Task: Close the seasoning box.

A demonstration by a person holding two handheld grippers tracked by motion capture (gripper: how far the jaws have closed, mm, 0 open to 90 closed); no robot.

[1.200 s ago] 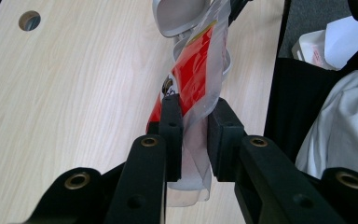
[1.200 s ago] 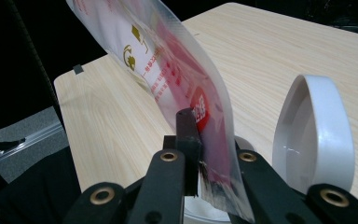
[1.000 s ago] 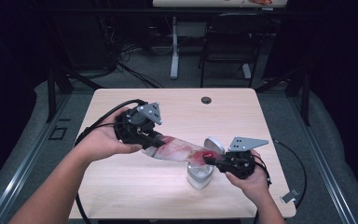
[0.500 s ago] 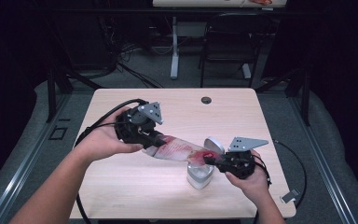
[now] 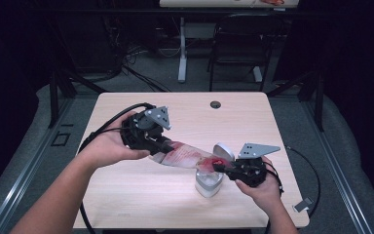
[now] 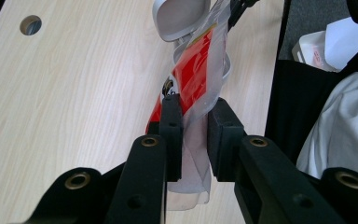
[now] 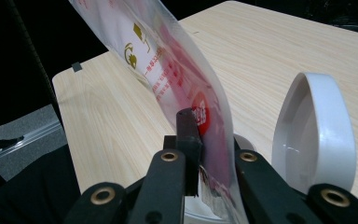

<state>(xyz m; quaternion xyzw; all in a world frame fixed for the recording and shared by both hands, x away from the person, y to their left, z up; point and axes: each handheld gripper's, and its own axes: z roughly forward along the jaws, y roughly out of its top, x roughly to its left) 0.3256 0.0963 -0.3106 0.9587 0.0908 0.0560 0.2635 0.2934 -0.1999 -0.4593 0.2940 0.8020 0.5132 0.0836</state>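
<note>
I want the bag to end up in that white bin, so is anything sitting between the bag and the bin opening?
Nothing visible does. The lid is flipped up, and the bag, held by both tongs, already hangs right above the open white bin.

Left forearm: entered from bottom left, angled toward centre.
Left gripper (image 5: pixel 161 146): held level, fingers (image 6: pixel 171 135) clamped, pointing right.
Right forearm: entered from bottom right.
Right gripper (image 5: pixel 221 167): held low, fingers (image 7: pixel 187 140) clamped, pointing left.

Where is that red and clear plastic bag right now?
In the high view the plastic bag is stretched above the table's middle, between the left gripper and the right gripper, its right end over the small white bin.
</note>
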